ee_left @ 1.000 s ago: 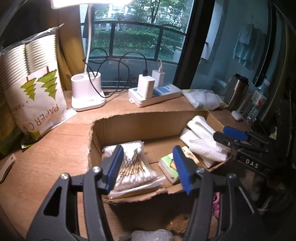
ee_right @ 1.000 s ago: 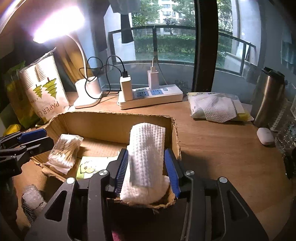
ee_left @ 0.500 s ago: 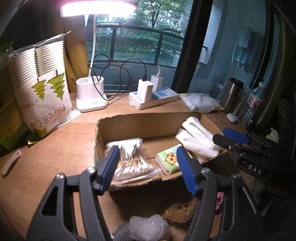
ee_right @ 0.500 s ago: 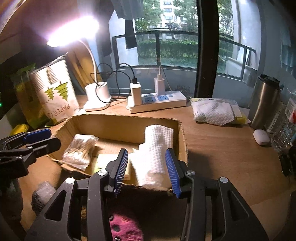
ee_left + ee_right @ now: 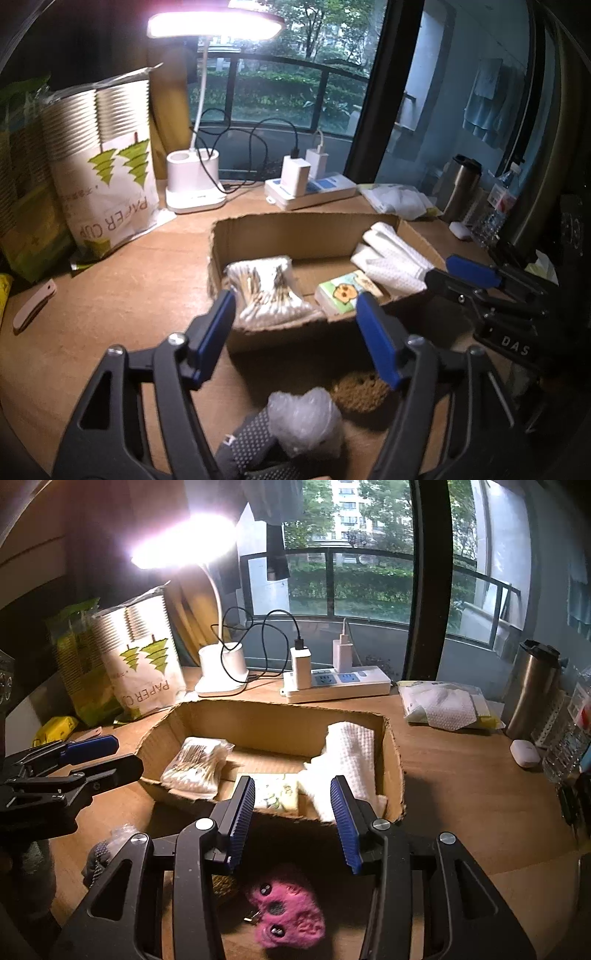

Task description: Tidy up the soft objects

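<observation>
Both tongs have backed off the shallow brown cardboard box (image 5: 391, 760); right tongs (image 5: 291, 821) and left tongs (image 5: 295, 336) gape, released. Fuzzy pink plush toy (image 5: 286, 914) lies on the bench before it: light, squashy, probably best pinched mid-body.

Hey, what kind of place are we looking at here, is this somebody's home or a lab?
Most likely a home desk beside a balcony window. A lit desk lamp and a power strip with chargers stand on the wooden desk, a balcony railing with trees runs outside, and a steel tumbler stands nearby.
</observation>
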A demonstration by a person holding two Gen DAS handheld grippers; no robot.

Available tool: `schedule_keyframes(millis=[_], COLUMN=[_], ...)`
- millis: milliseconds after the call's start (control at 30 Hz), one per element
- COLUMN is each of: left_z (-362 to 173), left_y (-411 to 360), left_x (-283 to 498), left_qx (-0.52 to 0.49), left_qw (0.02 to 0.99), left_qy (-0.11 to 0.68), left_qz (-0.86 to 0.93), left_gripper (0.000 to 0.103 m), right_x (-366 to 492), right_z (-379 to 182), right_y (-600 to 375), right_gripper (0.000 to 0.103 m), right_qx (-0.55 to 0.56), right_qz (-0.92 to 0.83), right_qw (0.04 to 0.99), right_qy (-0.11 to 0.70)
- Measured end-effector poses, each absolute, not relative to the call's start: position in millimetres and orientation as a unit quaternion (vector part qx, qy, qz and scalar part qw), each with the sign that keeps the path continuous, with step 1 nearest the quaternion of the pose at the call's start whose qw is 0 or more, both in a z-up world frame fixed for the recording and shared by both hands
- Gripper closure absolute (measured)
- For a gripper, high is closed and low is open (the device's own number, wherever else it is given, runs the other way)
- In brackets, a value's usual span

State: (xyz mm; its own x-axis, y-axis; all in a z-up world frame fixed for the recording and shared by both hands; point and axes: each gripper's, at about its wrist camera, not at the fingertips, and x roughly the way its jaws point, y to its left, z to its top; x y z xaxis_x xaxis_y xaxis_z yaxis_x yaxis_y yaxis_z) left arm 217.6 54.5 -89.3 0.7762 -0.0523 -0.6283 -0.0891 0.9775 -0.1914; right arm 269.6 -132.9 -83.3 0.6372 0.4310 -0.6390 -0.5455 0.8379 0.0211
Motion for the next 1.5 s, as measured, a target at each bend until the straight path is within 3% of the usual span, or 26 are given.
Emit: schedule_keyframes(millis=[1100, 1233, 1500], left_z=[-125.9, -132.3, -136.2], left_y=[44.8, 36.6, 23.1], left_x=[171.4, 175.9, 179.9], left_qx=[-0.102, -0.094, -0.075], left_qw=[0.926, 0.922, 0.923], left_qy=[0.364, 0.376, 0.377], left_qz=[0.003, -0.003, -0.016], left_gripper=[0.030, 0.030, 0.031], right_x=[220.6, 223.1, 230.8], right_z=[-112.7, -117.8, -128.9], right_y=[-146.4, -151.9, -159.8], right_gripper=[0.058, 0.049, 0.048], right_qx=[-0.083, -0.077, -0.068], right_qz=[0.264, 0.259, 0.253], right_qw=[0.896, 0.896, 0.893], right_qy=[0.347, 0.351, 0.365])
